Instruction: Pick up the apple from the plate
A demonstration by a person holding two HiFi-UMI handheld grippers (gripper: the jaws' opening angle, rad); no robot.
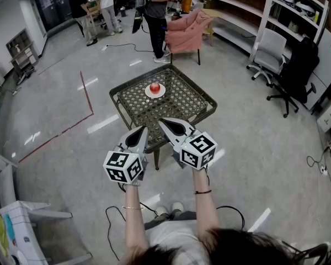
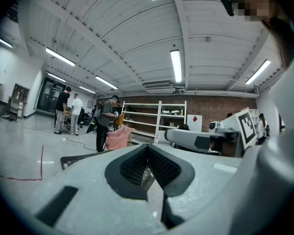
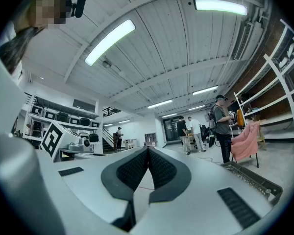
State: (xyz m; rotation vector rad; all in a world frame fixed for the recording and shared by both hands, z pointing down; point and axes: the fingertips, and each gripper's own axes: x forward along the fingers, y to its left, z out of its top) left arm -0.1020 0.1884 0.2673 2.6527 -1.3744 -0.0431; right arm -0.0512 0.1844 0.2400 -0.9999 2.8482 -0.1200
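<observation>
A red apple (image 1: pixel 155 86) rests on a small white plate (image 1: pixel 155 92) at the far side of a dark wicker table (image 1: pixel 196 97). Both grippers hover level over the table's near edge, well short of the plate. My left gripper (image 1: pixel 145 128) is shut with nothing between its jaws; its dark pads (image 2: pixel 157 168) meet at the tip. My right gripper (image 1: pixel 161 120) is shut and empty too, the tips touching. In the left gripper view the right gripper (image 2: pixel 169 133) shows to the right. The table's edge (image 3: pixel 257 180) appears low right in the right gripper view. Neither gripper view shows the apple.
A pink chair (image 1: pixel 185 35) stands behind the table, with a person (image 1: pixel 155 15) beside it and others (image 1: pixel 94 7) further back. Office chairs (image 1: pixel 292 70) and white shelving (image 1: pixel 248 10) line the right. Cables (image 1: pixel 113 225) lie on the floor near my feet.
</observation>
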